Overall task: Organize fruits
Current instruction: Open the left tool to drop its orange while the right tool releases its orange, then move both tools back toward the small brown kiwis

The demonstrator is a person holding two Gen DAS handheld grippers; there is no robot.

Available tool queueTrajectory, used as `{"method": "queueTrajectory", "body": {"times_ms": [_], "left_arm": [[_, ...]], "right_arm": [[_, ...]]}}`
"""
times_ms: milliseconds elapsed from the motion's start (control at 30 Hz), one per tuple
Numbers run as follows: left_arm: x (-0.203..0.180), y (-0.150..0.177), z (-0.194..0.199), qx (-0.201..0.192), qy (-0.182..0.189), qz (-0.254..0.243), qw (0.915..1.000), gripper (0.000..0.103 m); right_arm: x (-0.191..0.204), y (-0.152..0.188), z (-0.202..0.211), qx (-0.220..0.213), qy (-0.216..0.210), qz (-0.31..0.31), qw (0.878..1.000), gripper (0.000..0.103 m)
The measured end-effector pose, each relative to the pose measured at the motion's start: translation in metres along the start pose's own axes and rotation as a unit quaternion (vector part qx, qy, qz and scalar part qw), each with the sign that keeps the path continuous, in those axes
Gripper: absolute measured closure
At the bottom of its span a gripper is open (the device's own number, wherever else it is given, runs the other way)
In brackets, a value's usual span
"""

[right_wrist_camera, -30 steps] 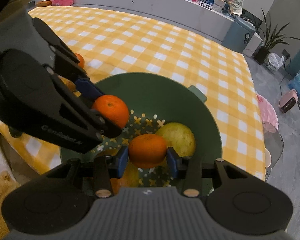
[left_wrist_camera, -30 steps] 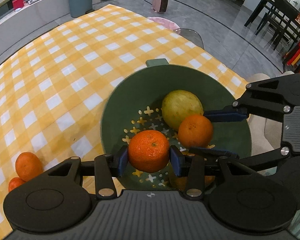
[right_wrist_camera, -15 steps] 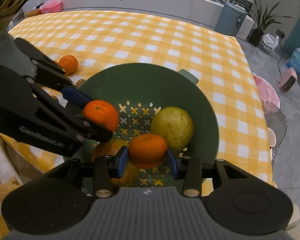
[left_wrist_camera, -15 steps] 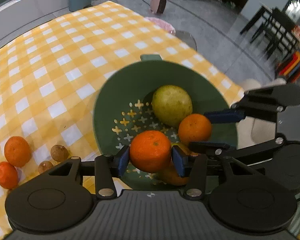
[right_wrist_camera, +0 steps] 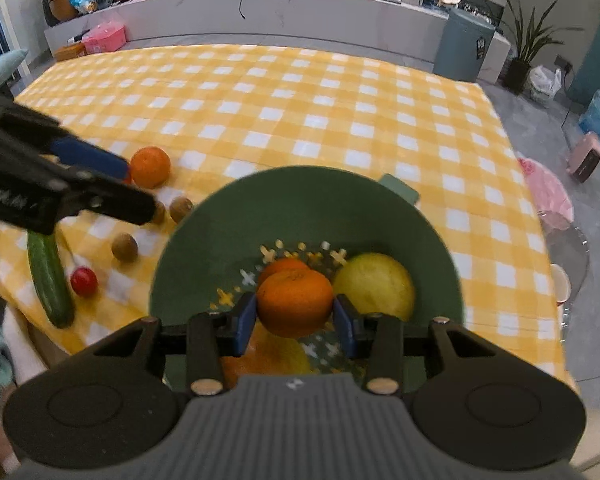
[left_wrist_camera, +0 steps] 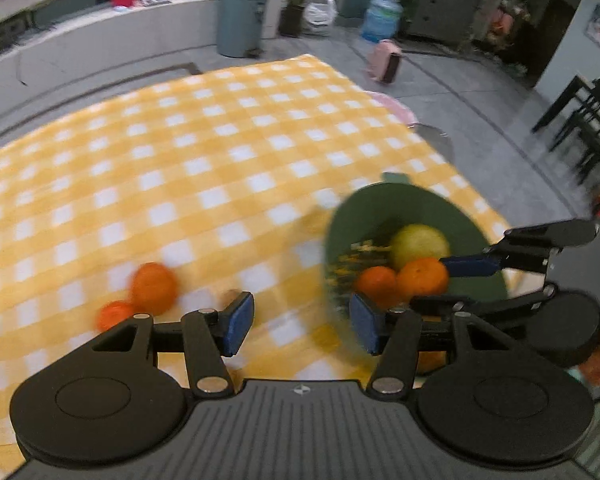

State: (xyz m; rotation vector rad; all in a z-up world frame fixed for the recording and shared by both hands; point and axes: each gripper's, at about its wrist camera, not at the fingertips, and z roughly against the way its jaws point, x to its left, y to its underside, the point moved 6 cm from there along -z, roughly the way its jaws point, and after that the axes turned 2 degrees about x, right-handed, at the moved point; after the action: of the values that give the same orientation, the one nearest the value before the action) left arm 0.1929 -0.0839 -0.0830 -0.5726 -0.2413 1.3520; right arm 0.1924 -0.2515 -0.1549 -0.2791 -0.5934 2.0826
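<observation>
A green colander bowl (right_wrist_camera: 300,178) (left_wrist_camera: 396,200) stands on the yellow checked cloth. In it lie a yellow-green fruit (right_wrist_camera: 374,284) (left_wrist_camera: 420,242) and an orange (right_wrist_camera: 284,266) (left_wrist_camera: 374,282). My right gripper (right_wrist_camera: 296,318) (left_wrist_camera: 440,284) is shut on another orange (right_wrist_camera: 294,302) (left_wrist_camera: 422,278) just above the bowl's floor. My left gripper (left_wrist_camera: 300,328) (right_wrist_camera: 140,190) hovers over the cloth left of the bowl, its jaws opening with nothing between them. Beyond it, two oranges (left_wrist_camera: 154,288) lie on the cloth; the left wrist view is blurred.
Left of the bowl lie a cucumber (right_wrist_camera: 50,280), a cherry tomato (right_wrist_camera: 84,281) and small brown fruits (right_wrist_camera: 125,247). A yellowish fruit (right_wrist_camera: 268,356) shows under the right gripper's jaws. The table's right edge drops to the floor beside a pink chair (right_wrist_camera: 548,188).
My left gripper let go of its orange, which now lies in the bowl, opened, and swung left and up away from the bowl. The right gripper keeps its orange over the bowl.
</observation>
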Motion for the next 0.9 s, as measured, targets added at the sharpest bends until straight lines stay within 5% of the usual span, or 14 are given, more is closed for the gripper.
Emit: {"method": "queueTrajectory", "body": {"times_ms": [300,667,900], "left_arm": [[0.026,0.03,0.014,0.007,-0.042,-0.013,0.999,0.038],[0.035,0.05,0.02,0.019,-0.069,-0.047,0.9964,0.038],[0.034,0.047,0.043,-0.007,-0.068,-0.051,0.9964,0.038]], "right_arm": [[0.018,-0.002,-0.026,0.049,-0.053,-0.047,0.996,0.064],[0.02,-0.005,-0.037,0.071,-0.041,-0.069,0.994,0.063],[0.023,-0.011,-0.01,0.035,-0.011,-0.07,0.997,0.053]]}}
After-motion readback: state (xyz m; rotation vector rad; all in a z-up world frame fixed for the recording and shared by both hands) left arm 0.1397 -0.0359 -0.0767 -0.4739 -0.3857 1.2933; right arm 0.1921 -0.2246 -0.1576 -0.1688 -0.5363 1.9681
